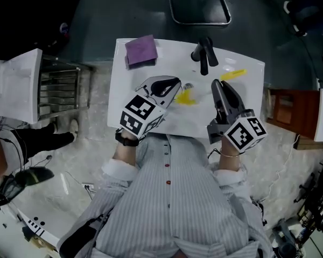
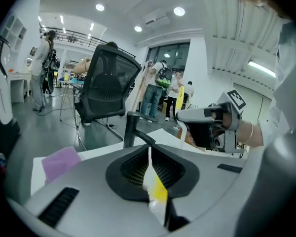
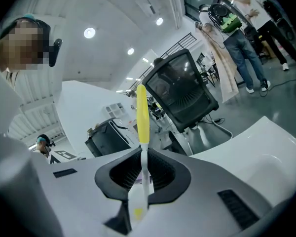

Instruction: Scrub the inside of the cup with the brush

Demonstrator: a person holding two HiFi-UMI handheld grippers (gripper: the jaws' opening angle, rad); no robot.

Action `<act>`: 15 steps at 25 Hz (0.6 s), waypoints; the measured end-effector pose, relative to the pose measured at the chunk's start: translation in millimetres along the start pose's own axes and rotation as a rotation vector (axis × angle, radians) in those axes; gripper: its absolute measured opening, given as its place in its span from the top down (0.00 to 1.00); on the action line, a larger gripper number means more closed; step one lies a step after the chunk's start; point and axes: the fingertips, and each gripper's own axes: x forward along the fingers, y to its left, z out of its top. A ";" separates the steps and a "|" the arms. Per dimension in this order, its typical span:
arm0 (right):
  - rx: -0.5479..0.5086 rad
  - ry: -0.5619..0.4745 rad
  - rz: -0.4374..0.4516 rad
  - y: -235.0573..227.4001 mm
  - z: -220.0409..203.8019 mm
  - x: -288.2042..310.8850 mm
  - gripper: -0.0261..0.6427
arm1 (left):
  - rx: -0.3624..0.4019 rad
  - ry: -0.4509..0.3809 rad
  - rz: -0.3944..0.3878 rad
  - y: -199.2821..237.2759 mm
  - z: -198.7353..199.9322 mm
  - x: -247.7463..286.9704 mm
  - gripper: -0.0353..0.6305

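Observation:
My left gripper [image 1: 175, 87] hangs over the white sink [image 1: 151, 69], shut on a thin yellow and clear cup wall [image 2: 157, 191], seen edge-on between the jaws. In the head view the yellow cup [image 1: 187, 97] lies just right of those jaws, near the drain. My right gripper [image 1: 218, 85] is to its right, shut on the white shaft of the brush [image 3: 142, 117]. The yellow end of the brush [image 1: 234, 74] sticks out beyond the jaws. From the left gripper view the right gripper [image 2: 182, 117] stands close by with the brush [image 2: 180, 100] upright.
A black faucet [image 1: 204, 52] stands at the sink's back edge, and a purple cloth [image 1: 141, 50] lies at its back left corner. A dish rack [image 1: 59, 90] sits left of the sink. A black office chair [image 2: 108, 88] and several people are beyond the sink.

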 end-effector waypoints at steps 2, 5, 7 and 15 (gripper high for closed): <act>0.010 0.004 -0.009 -2.6 -6.9 1.3 0.88 | 0.001 0.036 -0.021 -1.0 -14.9 3.3 0.93; 0.011 0.012 -0.023 -3.4 -13.1 2.9 0.88 | 0.007 0.075 -0.027 0.0 -34.5 5.1 0.92; 0.011 0.009 -0.031 -5.3 -17.2 4.1 0.88 | 0.000 0.096 -0.039 2.2 -47.8 6.6 0.84; 0.019 0.021 -0.068 -16.2 -43.3 7.3 0.88 | 0.091 0.205 -0.148 3.3 -99.3 16.1 0.56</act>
